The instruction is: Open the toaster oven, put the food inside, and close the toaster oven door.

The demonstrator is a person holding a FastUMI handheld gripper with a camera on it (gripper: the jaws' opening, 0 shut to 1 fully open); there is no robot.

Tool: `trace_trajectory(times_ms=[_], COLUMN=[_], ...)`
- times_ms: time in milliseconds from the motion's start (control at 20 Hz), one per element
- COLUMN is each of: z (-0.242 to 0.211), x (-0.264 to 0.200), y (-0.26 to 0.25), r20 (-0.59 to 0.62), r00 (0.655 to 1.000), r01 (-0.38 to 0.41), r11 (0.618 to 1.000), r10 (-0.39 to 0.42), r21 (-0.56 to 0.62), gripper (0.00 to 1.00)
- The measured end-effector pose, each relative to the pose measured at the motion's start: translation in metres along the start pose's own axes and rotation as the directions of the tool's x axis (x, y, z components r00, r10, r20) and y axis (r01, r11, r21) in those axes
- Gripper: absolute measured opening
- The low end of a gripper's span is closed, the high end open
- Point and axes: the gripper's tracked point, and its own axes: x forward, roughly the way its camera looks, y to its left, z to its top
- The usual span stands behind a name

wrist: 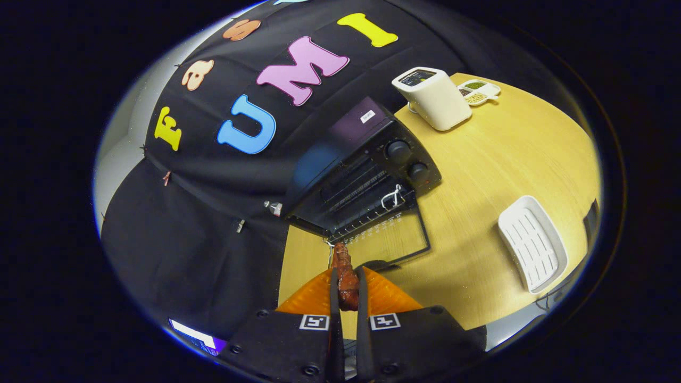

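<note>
The tool [348, 290] has its two fingers closed in tight on a piece of browned food [345, 276], both pressing its sides, and the food's far end pokes out past the fingertips. Just ahead of that tip sits the toaster oven [367, 170], a black box on the wooden bench [505, 159], and its glass door [396, 239] is dropped fully open, lying flat toward the tool. Inside the open mouth a wire rack [362, 205] shows, with a small metal handle [392, 198] at its front on the right. Two round knobs [407, 159] sit on the oven's panel, to the right of the opening. Beyond the oven, farther right, stands a white toaster [433, 98], and just behind it a small divided dish [479, 91]. Off to the right of the tool, well apart from the oven, a white tray [532, 244] rests on the bench
</note>
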Motion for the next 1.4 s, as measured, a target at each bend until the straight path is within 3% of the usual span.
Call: trace_trajectory(times_ms=[550,750,950,1150,1400], z=[0.038,0.058,0.049,0.055,0.061], x=[0.133,0.154,0.175,0.192,0.207], y=[0.013,0.009,-0.001,0.004,-0.015], r20=[0.184,0.281,0.305,0.339,0.352], r00=[0.982,0.959,0.952,0.940,0.936], r01=[-0.064,-0.065,-0.036,-0.054,0.026], r11=[0.995,0.995,0.998,0.997,0.999], r10=[0.049,0.042,0.020,0.030,-0.031], r21=[0.078,0.073,0.047,0.059,0.021], gripper=[0.13,0.13,0.13,0.13,0.14])
